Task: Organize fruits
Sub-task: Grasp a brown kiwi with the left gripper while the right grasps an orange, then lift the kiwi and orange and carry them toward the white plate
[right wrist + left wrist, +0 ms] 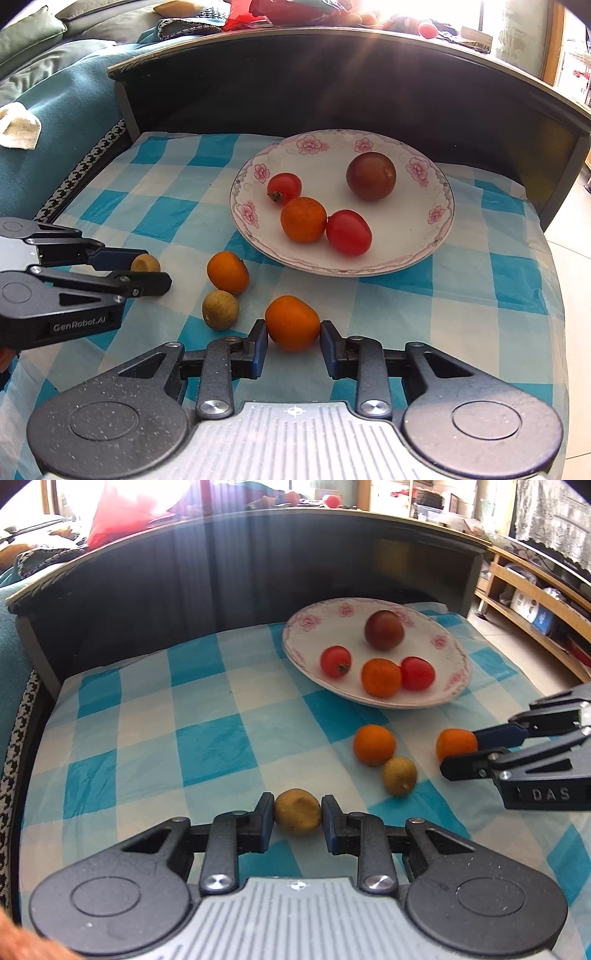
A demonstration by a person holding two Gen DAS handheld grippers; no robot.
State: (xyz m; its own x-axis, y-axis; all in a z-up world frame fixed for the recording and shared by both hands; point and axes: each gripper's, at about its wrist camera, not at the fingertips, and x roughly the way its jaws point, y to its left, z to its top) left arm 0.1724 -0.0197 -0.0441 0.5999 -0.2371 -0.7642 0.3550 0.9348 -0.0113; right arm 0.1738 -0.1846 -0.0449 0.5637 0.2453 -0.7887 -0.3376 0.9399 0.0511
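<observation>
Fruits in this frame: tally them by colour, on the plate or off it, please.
Orange: 3
Red: 2
Dark reddish-brown: 1
Yellow-brown: 2
Total: 8

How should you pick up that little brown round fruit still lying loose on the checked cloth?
Grip the loose brown fruit across its round middle, coming down from above and the near side. It is nearly a ball, so any two opposite sides would probably do. An orange fruit sits just behind it, so put the fingers left and right, where the cloth is bare.
</observation>
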